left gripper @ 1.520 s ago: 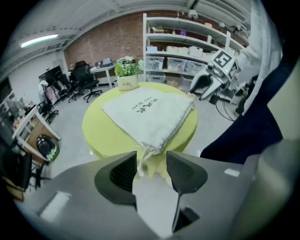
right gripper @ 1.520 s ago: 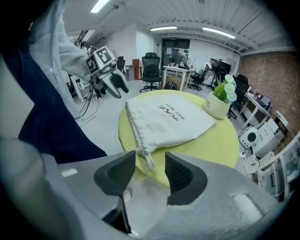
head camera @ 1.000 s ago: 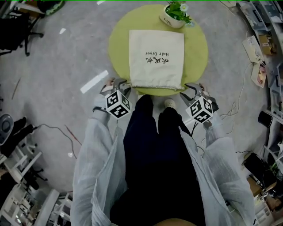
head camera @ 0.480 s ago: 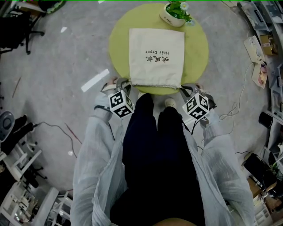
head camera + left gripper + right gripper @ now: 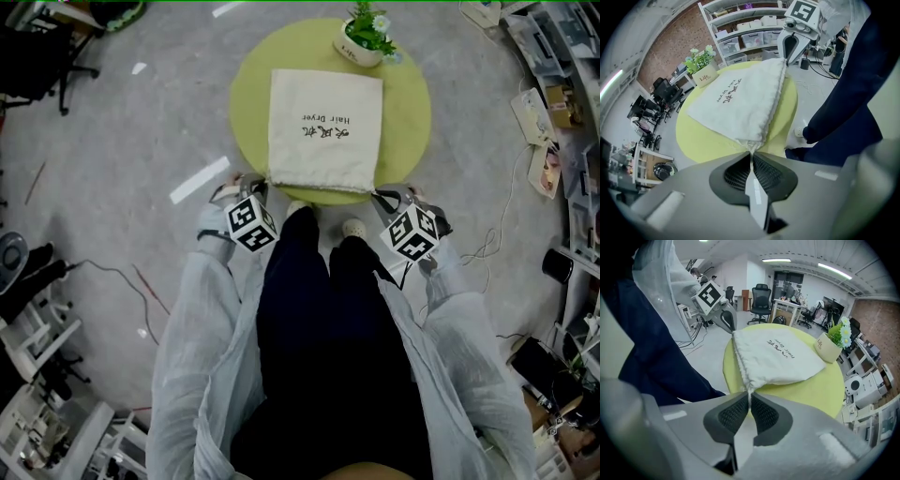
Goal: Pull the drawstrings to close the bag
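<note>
The soft, light cloth bag (image 5: pixel 323 127) lies flat on the table (image 5: pixel 412 112), and the left tongs (image 5: pixel 751 153) and right tongs (image 5: pixel 749 394) each pinch a thin drawstring (image 5: pixel 749 387) at its near corners, probably the best hold.

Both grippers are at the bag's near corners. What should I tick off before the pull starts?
1. Left gripper shut on the left drawstring: ok.
2. Right gripper shut on the right drawstring: ok.
3. Bag lying flat on the table: ok.
4. Plant pot apart from the bag: ok.
5. Bag mouth gathered closed: not ok, the hem lies at full width.
</note>
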